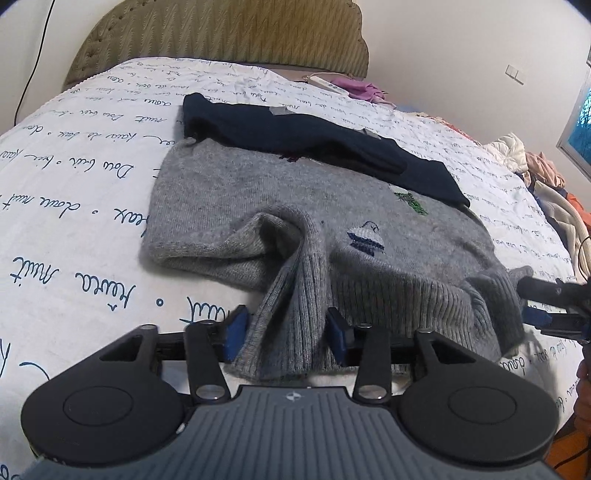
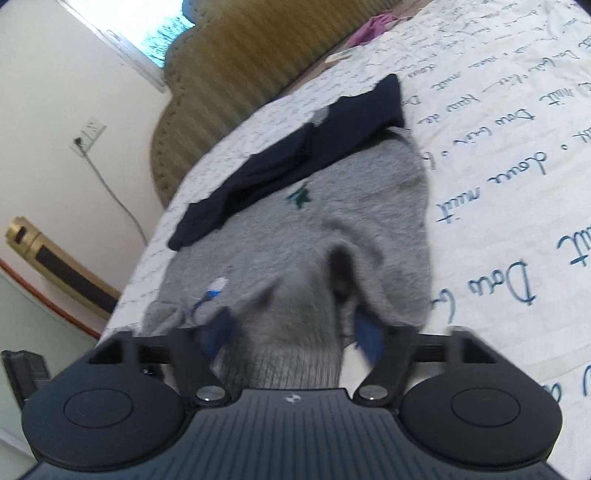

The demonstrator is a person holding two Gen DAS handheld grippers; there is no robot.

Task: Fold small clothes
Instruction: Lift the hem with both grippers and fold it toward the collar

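A grey knitted sweater [image 1: 229, 192] with small embroidered motifs lies flat on the bed, with a dark navy part [image 1: 295, 136] folded across its far end. My left gripper [image 1: 286, 330] stands open at the near edge, and a raised fold of the ribbed hem [image 1: 288, 295] runs between its blue pads. At the right edge of the left wrist view, my right gripper [image 1: 526, 302] is at the hem's other corner. In the right wrist view, which is blurred, the right gripper [image 2: 295, 332] is wide open with the hem [image 2: 291, 362] lying loosely between the pads. The sweater [image 2: 369, 206] and navy part [image 2: 280, 162] stretch away from it.
The white bedsheet [image 1: 74, 184] carries blue handwriting. A padded headboard [image 1: 221, 33] closes the far end. A pile of clothes [image 1: 546, 184] lies at the bed's right side, and a pink cloth [image 1: 358, 88] beside a white strip near the headboard. A wall socket [image 2: 86, 138] with a cable shows left.
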